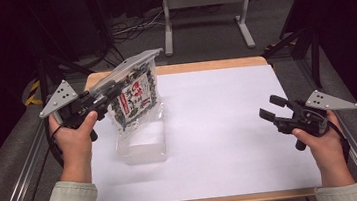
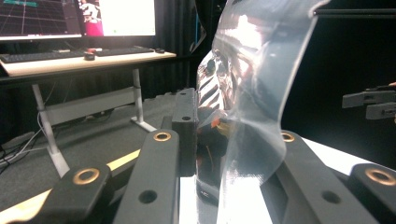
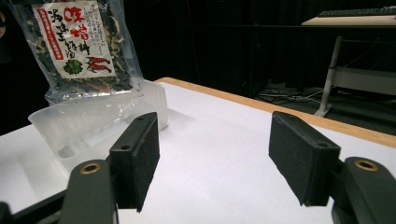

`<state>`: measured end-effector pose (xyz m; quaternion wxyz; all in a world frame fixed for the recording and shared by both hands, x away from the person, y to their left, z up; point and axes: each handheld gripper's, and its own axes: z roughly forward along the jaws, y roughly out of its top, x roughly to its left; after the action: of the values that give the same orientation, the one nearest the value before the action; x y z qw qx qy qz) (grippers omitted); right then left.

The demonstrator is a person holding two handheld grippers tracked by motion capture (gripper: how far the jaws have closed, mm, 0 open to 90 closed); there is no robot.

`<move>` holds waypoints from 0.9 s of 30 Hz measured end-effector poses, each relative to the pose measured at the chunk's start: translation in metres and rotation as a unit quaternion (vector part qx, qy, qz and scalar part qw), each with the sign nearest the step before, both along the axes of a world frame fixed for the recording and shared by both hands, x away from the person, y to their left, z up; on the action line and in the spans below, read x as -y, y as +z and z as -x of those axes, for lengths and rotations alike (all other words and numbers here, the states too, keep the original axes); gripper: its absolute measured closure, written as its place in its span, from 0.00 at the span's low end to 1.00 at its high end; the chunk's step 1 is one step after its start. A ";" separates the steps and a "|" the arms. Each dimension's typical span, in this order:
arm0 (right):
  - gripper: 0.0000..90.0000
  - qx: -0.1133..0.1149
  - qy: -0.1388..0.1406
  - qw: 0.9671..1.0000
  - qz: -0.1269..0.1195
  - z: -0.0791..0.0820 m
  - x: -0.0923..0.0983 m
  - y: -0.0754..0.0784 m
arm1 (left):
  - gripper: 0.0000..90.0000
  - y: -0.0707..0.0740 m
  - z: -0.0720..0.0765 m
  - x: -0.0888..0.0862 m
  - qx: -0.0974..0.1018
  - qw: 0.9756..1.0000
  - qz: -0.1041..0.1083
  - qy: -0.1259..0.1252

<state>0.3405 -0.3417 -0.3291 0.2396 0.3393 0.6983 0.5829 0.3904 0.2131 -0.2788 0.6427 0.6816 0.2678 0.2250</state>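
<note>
The left gripper (image 1: 110, 91) was clamped on the clear top strip of a packet of dried food (image 1: 136, 97), holding it up over the far left part of the table (image 1: 219, 126), near the left edge and not far from the far-left corner. In the left gripper view the shiny plastic of the packet (image 2: 247, 102) ran up between the two black jaws, which pressed on it from both sides. The packet hung tilted, its bottom edge hanging into or just above a clear plastic tub (image 1: 143, 147) that stood on the white table top just below it; whether the packet touched the tub's floor could not be told. From the right gripper view the packet (image 3: 81, 51) looked to be leaning against the tub (image 3: 88, 126) at its far rim, most of it above the rim. The right gripper (image 1: 274, 111) waited well apart, near the right edge of the table, its jaws spread with nothing between them. Judging by this, the pick-up was done and the placing was under way: what seemed left was to lower the packet fully into the tub, let it go, and draw the left gripper clear.
</note>
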 end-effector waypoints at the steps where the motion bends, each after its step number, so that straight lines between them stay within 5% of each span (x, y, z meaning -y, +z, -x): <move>1: 0.38 0.000 0.000 1.000 0.000 0.000 0.000 0.000 | 0.82 0.000 0.000 0.000 0.000 1.000 0.000 0.000; 27: 0.37 -0.005 0.005 1.000 -0.007 -0.001 -0.001 -0.004 | 0.82 -0.035 -0.011 0.003 -0.025 1.000 -0.010 0.012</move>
<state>0.3417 -0.3410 -0.3331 0.2309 0.3407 0.6971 0.5871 0.4018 0.2100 -0.3136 0.6263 0.6900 0.2900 0.2180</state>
